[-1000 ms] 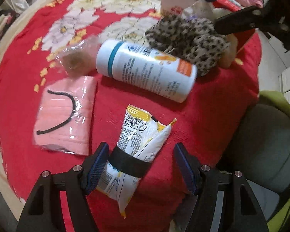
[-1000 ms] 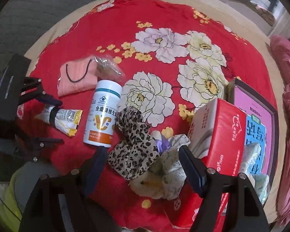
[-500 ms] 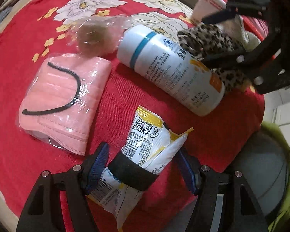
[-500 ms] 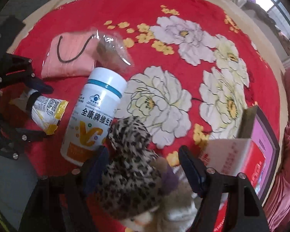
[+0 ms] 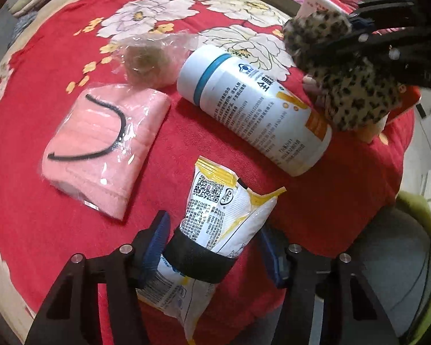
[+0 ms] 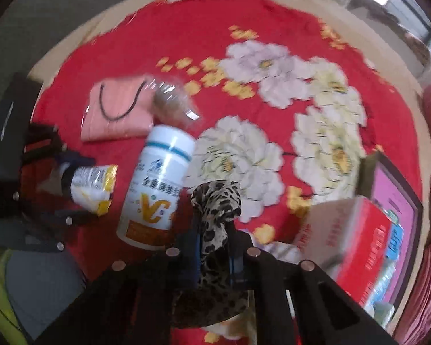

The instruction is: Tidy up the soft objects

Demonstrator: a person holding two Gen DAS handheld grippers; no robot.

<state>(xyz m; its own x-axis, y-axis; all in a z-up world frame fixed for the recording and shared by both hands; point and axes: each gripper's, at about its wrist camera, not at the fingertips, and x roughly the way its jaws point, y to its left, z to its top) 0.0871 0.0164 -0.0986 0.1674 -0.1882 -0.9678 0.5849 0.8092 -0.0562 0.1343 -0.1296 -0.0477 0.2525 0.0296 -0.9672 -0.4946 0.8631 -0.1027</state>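
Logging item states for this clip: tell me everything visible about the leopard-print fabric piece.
The leopard-print fabric piece is soft, floppy cloth, tan with dark spots, bunched and creased. The right claw is shut on its middle, so one end sticks up past the pads while the rest droops below. It sits beside the lying white bottle, near the red box. Whether it touches the red floral cloth cannot be told.

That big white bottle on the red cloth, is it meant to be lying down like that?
It looks odd: the white bottle lies on its side among soft things, between the pink mask pack and the leopard-print cloth. Nothing has spilled; its cap end looks closed.
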